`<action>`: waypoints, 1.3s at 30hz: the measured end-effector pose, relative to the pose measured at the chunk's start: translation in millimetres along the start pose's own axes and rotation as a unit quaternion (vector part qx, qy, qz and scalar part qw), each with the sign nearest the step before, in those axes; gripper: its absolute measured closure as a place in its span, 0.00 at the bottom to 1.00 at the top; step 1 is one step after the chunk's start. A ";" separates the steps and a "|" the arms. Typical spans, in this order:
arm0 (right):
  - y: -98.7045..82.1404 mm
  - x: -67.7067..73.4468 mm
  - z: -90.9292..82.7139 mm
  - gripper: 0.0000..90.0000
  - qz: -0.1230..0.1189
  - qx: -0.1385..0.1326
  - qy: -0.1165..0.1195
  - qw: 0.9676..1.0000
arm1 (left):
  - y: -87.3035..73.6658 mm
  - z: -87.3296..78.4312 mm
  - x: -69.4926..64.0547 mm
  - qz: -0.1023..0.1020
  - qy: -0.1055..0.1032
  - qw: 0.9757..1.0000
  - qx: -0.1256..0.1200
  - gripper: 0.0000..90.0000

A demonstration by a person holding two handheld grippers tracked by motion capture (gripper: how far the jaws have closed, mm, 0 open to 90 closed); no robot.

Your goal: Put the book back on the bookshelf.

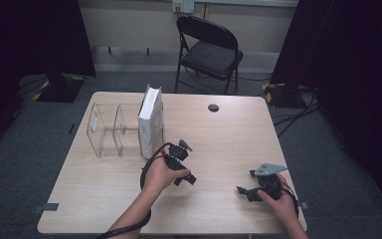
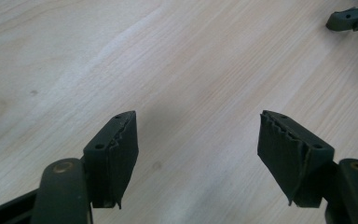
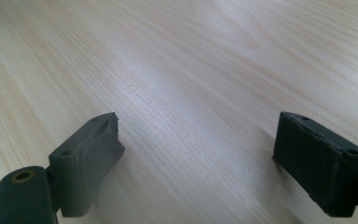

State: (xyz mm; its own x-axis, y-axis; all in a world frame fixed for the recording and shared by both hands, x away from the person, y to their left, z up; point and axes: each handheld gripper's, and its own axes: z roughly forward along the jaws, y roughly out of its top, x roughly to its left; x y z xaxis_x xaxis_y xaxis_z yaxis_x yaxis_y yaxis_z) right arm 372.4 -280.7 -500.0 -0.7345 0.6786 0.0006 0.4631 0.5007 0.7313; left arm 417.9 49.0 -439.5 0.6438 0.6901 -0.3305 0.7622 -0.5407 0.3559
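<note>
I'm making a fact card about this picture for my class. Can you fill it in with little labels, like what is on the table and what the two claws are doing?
table: light wood table
clear holder: see-through rack with compartments, on the table's left part
book: white book standing upright at the rack's right end
left claw: left claw open, nothing between its jaws, over bare wood near the book
right claw: right claw open, nothing held, low over the table's right part
behind the table: black folding chair
</note>
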 end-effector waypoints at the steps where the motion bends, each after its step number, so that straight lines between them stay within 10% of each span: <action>1: 0.0 0.0 0.0 0.15 0.000 0.000 0.000 1.000 | -0.2 1.6 -0.8 -0.001 -0.001 1.000 0.000 0.32; 30: 0.0 -0.1 0.1 0.15 -0.001 0.000 0.000 1.000 | -6.5 29.7 -4.2 0.015 -0.001 1.000 -0.023 0.28; 39: 0.0 -0.2 0.2 0.15 -0.002 -0.001 0.000 1.000 | -11.2 35.1 -7.9 0.071 0.022 0.996 -0.047 0.17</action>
State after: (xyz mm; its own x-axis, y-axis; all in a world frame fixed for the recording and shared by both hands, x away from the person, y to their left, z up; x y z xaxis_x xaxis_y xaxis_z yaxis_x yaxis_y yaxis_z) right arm 372.6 -280.7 -500.1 -0.7360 0.6769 -0.0021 0.4595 0.5019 0.7328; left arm 406.7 32.6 -471.6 0.7396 0.6311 -0.2340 0.6530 -0.5883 0.4770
